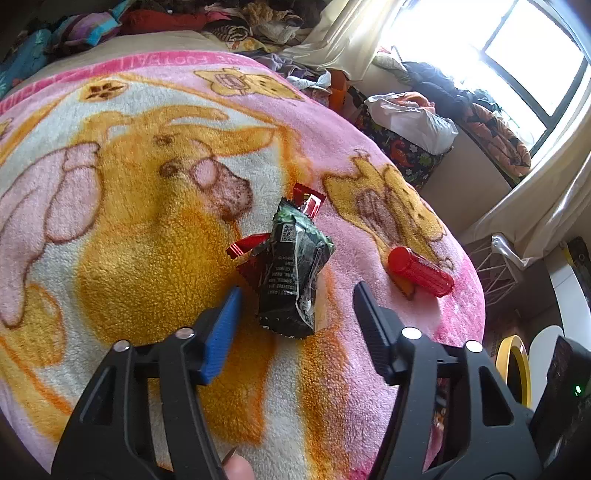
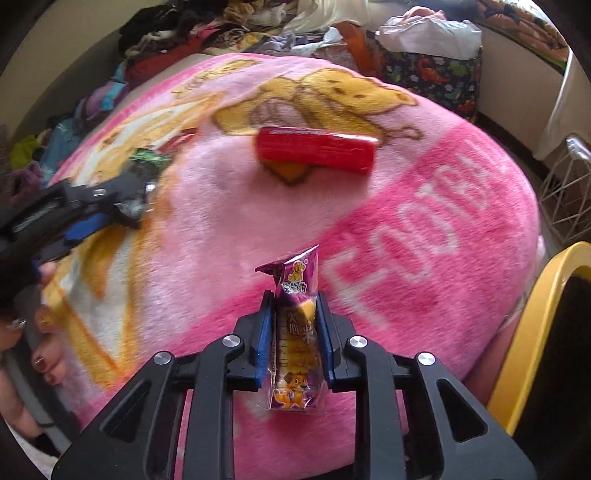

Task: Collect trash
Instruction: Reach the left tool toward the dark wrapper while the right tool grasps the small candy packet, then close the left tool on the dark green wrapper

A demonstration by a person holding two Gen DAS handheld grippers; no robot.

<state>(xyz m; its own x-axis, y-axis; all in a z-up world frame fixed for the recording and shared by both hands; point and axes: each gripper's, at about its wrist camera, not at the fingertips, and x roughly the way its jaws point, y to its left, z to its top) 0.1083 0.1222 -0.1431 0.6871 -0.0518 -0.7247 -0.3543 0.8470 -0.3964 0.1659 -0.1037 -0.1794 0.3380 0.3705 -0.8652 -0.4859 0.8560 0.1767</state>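
Observation:
A crumpled dark green wrapper (image 1: 293, 273) lies on the pink and yellow blanket (image 1: 129, 229), on top of red wrappers (image 1: 308, 199). My left gripper (image 1: 295, 295) is open, its fingers on either side of the green wrapper's near end. A red cylinder-shaped packet (image 1: 419, 271) lies to the right; it also shows in the right wrist view (image 2: 317, 149). My right gripper (image 2: 293, 306) is shut on a purple snack wrapper (image 2: 295, 332) and holds it upright above the blanket (image 2: 406, 221). The left gripper (image 2: 110, 206) shows at the left of that view, blurred.
A yellow-rimmed bin (image 2: 532, 332) stands at the bed's right edge. A dinosaur-print bag (image 1: 410, 147) holding a white plastic bag, a wire basket (image 1: 495, 269) and piles of clothes (image 1: 221, 18) surround the bed. A window (image 1: 524, 62) is at the far right.

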